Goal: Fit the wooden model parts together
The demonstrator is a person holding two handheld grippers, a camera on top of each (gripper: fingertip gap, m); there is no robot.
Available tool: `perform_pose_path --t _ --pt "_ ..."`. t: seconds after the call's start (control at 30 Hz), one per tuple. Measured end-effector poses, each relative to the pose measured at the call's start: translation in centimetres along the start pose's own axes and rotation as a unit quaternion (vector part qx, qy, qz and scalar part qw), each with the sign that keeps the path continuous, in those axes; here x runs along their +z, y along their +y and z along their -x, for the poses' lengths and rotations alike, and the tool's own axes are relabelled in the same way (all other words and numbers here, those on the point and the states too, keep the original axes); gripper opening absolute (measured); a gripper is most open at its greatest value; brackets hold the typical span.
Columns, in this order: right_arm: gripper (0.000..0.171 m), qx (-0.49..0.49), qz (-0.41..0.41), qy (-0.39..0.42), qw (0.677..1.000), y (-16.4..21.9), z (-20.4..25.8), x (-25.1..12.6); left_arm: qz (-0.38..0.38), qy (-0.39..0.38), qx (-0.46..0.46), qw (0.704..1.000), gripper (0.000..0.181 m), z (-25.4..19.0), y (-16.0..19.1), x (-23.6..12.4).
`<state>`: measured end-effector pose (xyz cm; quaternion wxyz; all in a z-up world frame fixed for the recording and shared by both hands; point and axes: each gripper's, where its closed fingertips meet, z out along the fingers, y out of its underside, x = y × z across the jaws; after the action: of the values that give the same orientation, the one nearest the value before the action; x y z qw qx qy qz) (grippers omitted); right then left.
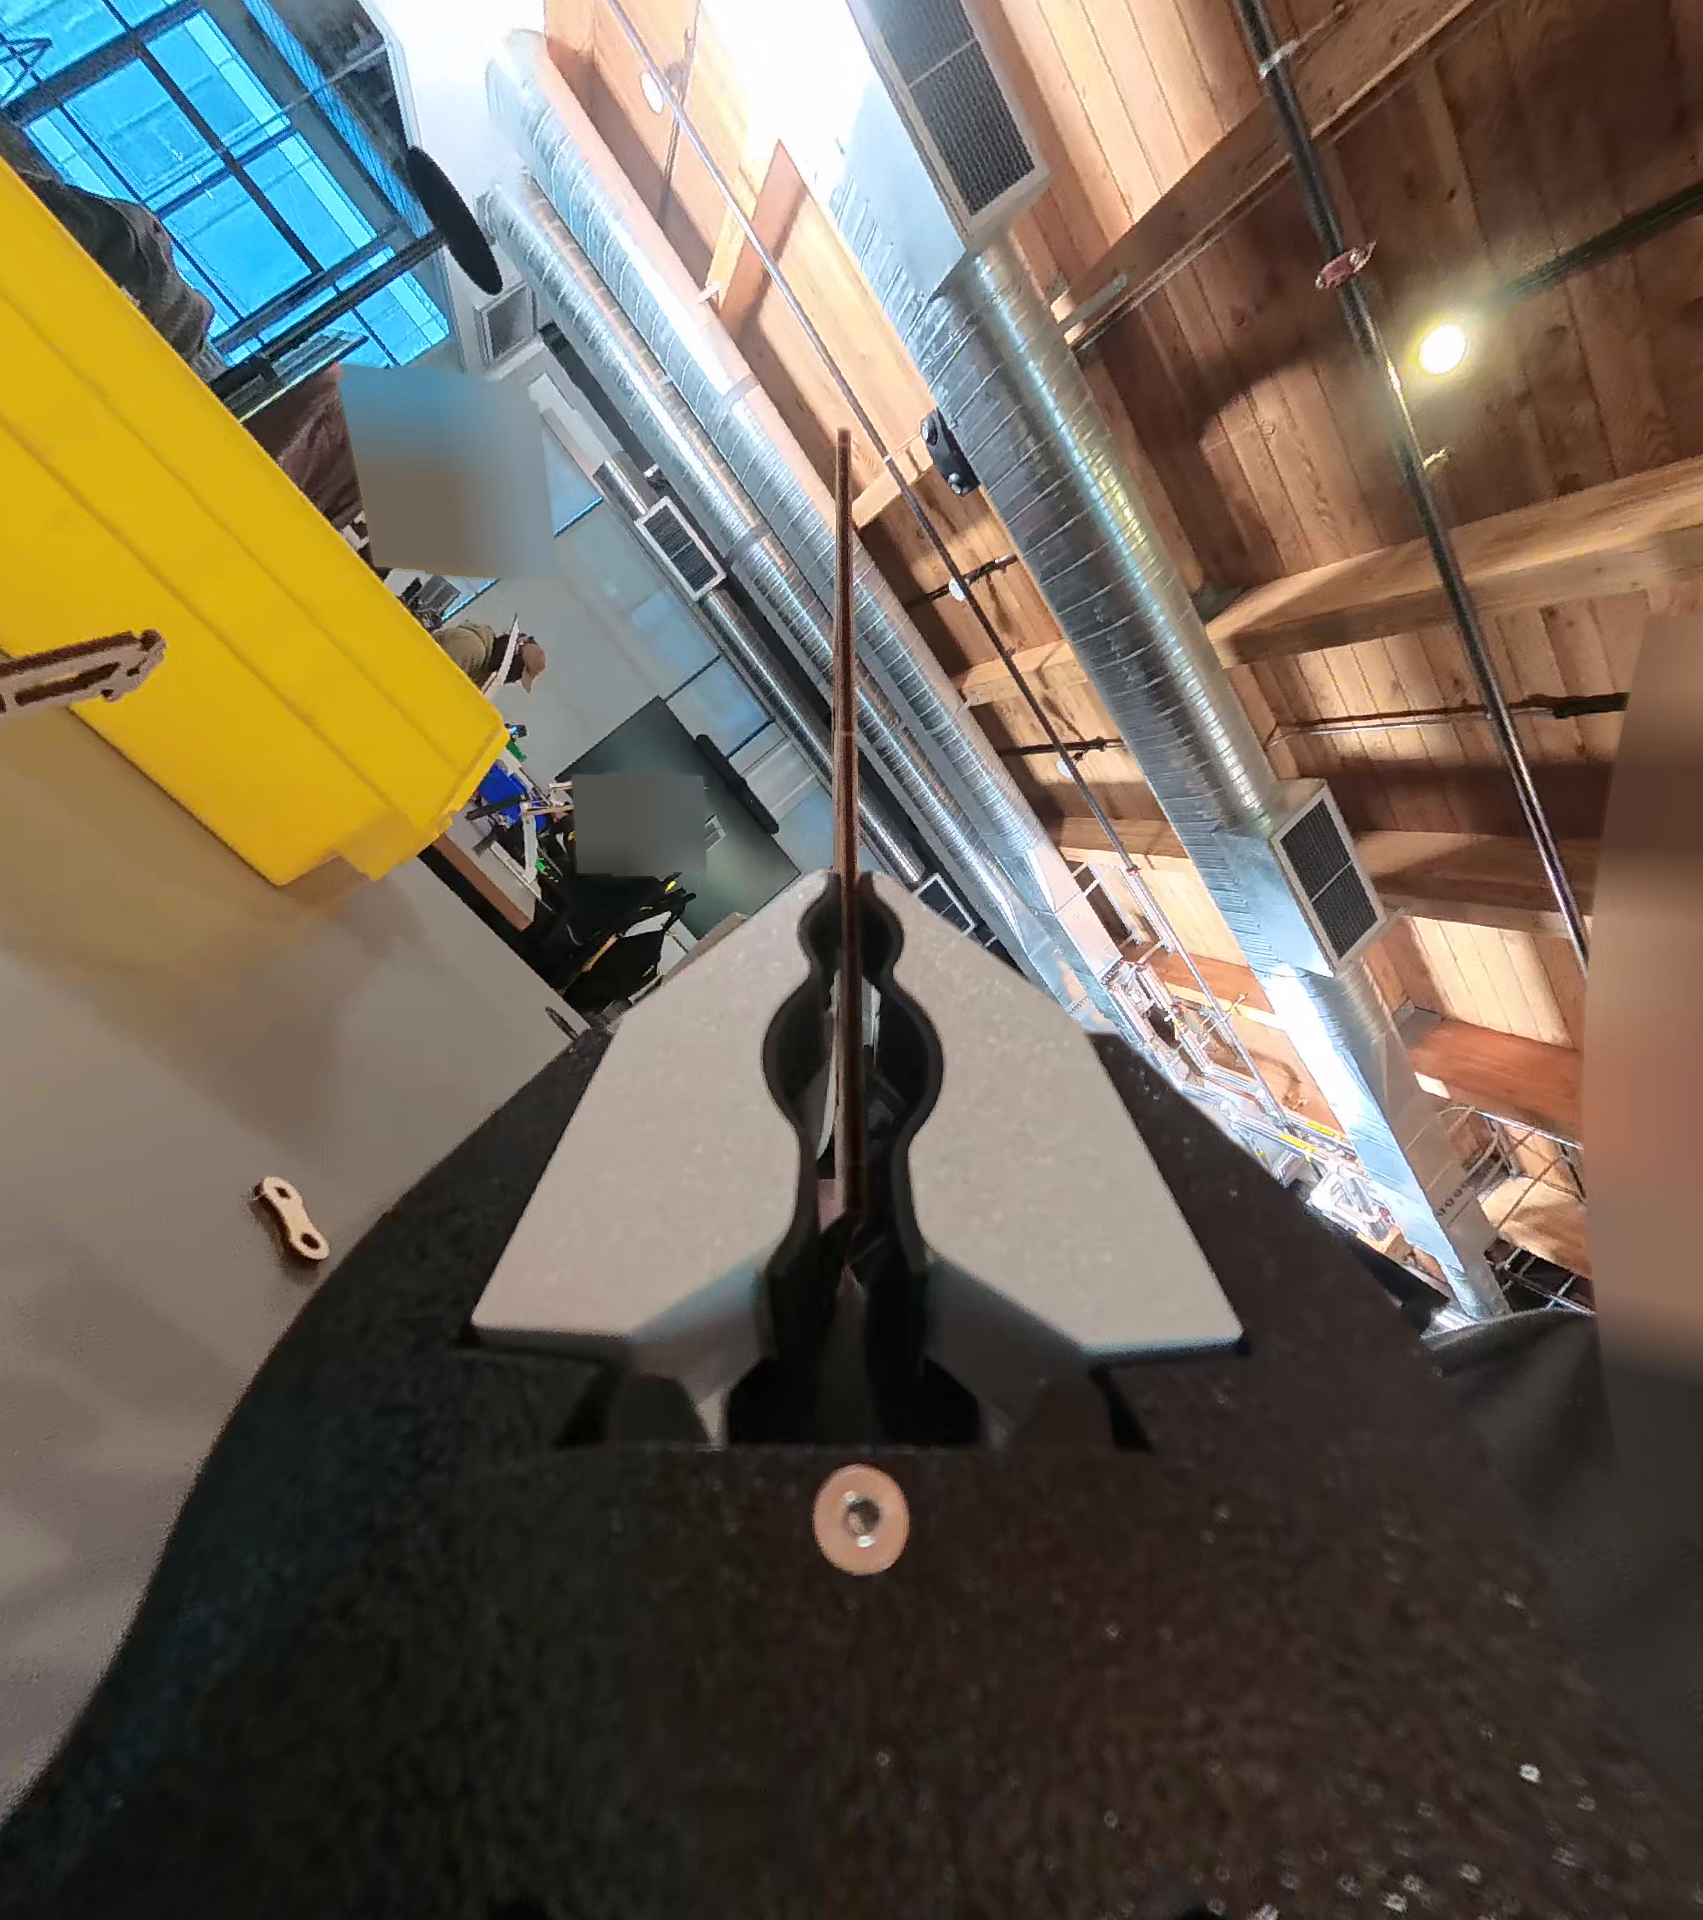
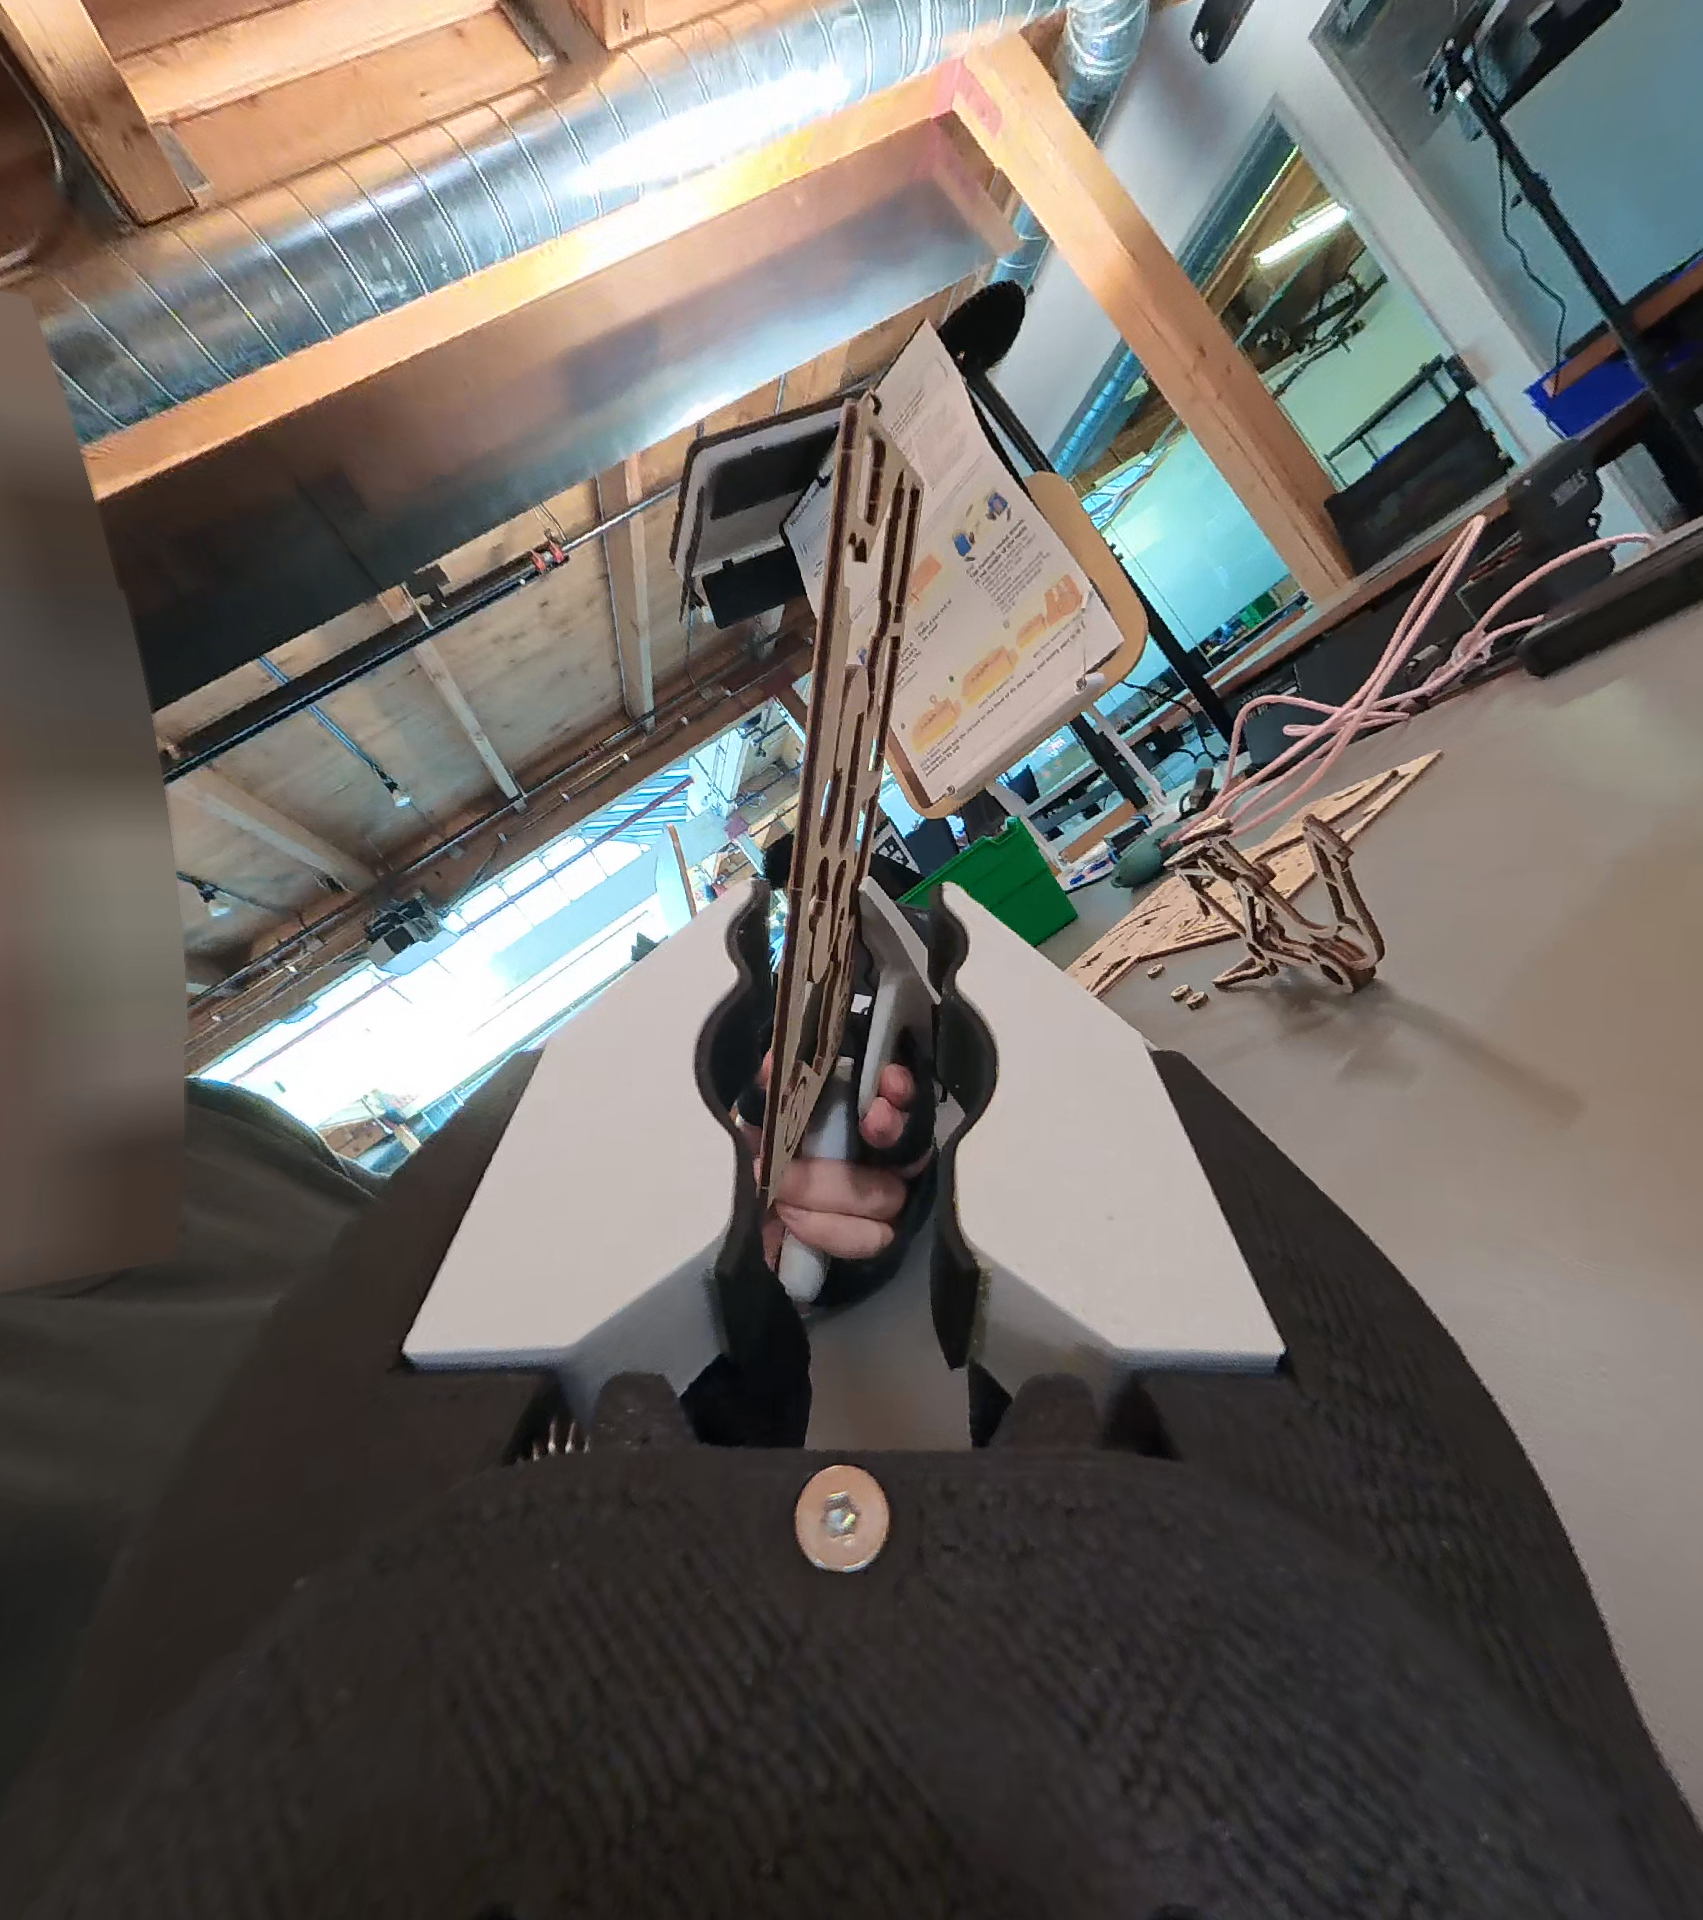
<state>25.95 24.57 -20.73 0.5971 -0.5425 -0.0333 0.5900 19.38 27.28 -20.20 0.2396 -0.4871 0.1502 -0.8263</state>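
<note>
My left gripper [image 1: 852,883] is shut on a thin wooden sheet [image 1: 845,675], seen edge-on and pointing up toward the ceiling. In the right wrist view the same sheet [image 2: 857,675] shows its face with many cut-out parts. It stands in the gap of my right gripper [image 2: 847,904], whose jaws are apart; I cannot tell whether a finger touches it. Behind the sheet a hand [image 2: 842,1195] holds the left gripper's handle. A partly built wooden model [image 2: 1283,914] stands on the grey table [image 2: 1553,1039] to the right.
A yellow bin [image 1: 151,540] sits on the table at the left, with a wooden strip [image 1: 26,686] in front of it and a small wooden link [image 1: 291,1231] nearby. Flat wooden sheets [image 2: 1148,940], pink cables [image 2: 1398,707], a green bin [image 2: 992,883] and an instruction sheet on a stand [image 2: 992,582] lie beyond. The tips of one gripper are about 8 centimetres away from the tips of the other. The small wooden link [image 1: 291,1231] is about equally far from each gripper, around 12 centimetres.
</note>
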Motion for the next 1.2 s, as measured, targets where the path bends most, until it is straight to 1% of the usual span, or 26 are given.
perform_pose_path --t 0.17,0.23,0.3,0.4,0.57,0.63,0.77,0.8,0.87,0.9,1.0,1.1,1.2 --pt "0.028 0.001 0.004 -0.005 1.0 0.1 0.2 0.0 -0.007 -0.004 0.007 1.0 0.0 0.0 -0.2 -0.1" --pt "0.032 -0.003 0.014 -0.009 1.0 0.5 0.4 0.2 -0.024 -0.004 0.01 1.0 0.0 0.0 -0.7 -0.2" --pt "0.04 -0.006 0.048 -0.008 0.999 1.7 0.6 0.7 -0.048 0.001 0.011 0.999 0.0 -0.1 -1.4 -0.6" --pt "0.042 -0.015 0.102 -0.004 0.995 4.1 1.2 1.7 -0.07 0.004 0.012 0.997 0.0 -0.1 -2.1 -0.9" --pt "0.023 -0.027 0.136 0.014 0.99 6.4 1.5 3.2 -0.078 0.011 0.027 0.997 0.0 -0.4 -2.2 -1.0" --pt "0.005 -0.037 0.156 0.019 0.987 7.0 1.5 3.3 -0.077 0.014 0.024 0.997 0.0 -0.5 -2.2 -1.0" --pt "0.001 -0.035 0.155 0.037 0.987 6.8 1.1 3.1 -0.072 0.019 0.02 0.997 0.0 -0.6 -2.0 -0.9" --pt "0.001 -0.033 0.152 0.039 0.987 6.6 1.0 3.0 -0.071 0.015 0.018 0.997 0.004 -0.5 -2.0 -0.9" --pt "0.001 -0.03 0.148 0.041 0.988 6.2 1.0 2.7 -0.09 -0.013 0.015 0.996 0.04 0.3 -2.7 -1.2" --pt "0.001 -0.031 0.148 0.049 0.987 6.0 0.9 2.6 -0.102 -0.015 0.013 0.995 0.046 0.4 -3.1 -1.5" --pt "0.0 -0.038 0.146 0.074 0.986 5.2 0.3 2.0 -0.118 -0.007 -0.004 0.993 0.048 0.4 -3.6 -1.9" --pt "0.001 -0.046 0.15 0.091 0.983 4.5 0.0 1.5 -0.11 -0.007 -0.006 0.994 0.048 0.4 -3.3 -1.7" --pt "0.001 -0.075 0.171 0.105 0.977 3.7 -0.2 1.0 -0.105 -0.006 -0.009 0.994 0.048 0.4 -3.2 -1.6"
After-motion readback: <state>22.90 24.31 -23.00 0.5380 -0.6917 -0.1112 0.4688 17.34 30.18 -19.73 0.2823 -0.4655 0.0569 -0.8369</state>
